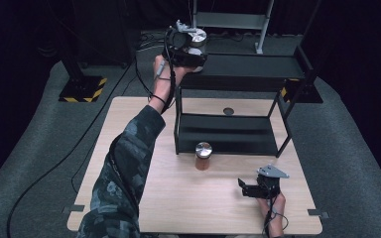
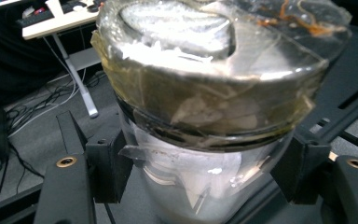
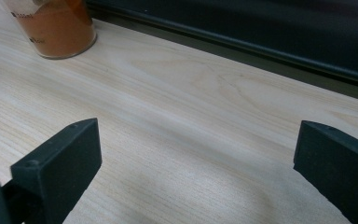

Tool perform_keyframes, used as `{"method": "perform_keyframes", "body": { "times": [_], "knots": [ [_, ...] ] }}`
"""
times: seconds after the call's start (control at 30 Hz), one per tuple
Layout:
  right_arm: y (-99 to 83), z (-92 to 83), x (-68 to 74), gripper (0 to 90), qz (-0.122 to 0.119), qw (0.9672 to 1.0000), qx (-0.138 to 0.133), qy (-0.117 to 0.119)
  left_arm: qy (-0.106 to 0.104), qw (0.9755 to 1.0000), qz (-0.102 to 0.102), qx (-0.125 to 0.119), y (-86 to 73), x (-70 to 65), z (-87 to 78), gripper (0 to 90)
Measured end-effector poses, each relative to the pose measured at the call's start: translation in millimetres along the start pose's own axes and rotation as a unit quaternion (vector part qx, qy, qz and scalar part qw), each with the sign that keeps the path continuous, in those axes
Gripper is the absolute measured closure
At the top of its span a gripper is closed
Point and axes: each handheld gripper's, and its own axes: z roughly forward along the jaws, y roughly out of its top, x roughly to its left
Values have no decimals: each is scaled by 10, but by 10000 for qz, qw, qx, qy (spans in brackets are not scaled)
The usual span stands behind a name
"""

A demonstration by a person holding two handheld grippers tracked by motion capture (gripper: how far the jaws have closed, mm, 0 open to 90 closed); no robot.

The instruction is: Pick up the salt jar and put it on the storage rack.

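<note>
- Clamped between the left gripper's [image 2: 200, 172] black jaws is a clear glass jar with a silver lid [image 2: 205, 107], held over the black metal shelf's [image 1: 258, 67] top tier.
- Right gripper [image 3: 196, 163] rests low over the pale wooden table [image 3: 177, 116], jaws spread wide and holding nothing.
- Ahead, to its left, stands an orange-filled jar [image 3: 58, 28].

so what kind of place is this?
Probably a lab or recording studio, not a home: black curtained walls, hazard-striped stand bases on grey carpet, a bare wooden table with a black shelf rack, loose cables.
</note>
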Motion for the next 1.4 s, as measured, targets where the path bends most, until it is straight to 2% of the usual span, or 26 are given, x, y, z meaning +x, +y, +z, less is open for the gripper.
{"method": "perform_keyframes", "body": {
  "times": [0.1,0.23,0.43,0.67,0.83,1.0,1.4],
  "knots": [
    [-3,-1,-2,0,4,10000,-9,4,26,9999,-109,1,-2,7,42,306],
    [-4,-1,-3,0,3,10000,-11,5,88,9998,-143,95,26,-8,106,306],
    [-7,-3,-4,0,3,10000,-19,9,69,9996,-170,199,45,-15,160,306],
    [-10,-4,-8,0,10,10000,-28,16,53,9993,-290,212,46,-13,196,306],
    [-9,-4,-8,0,8,10000,-25,16,81,9993,-268,237,61,-33,216,306],
    [-11,-5,-8,0,7,10000,-30,14,23,9988,-401,269,73,-4,251,306],
    [-10,-4,-8,0,6,10000,-28,13,41,9986,-454,249,83,-42,294,306]
  ]
}}
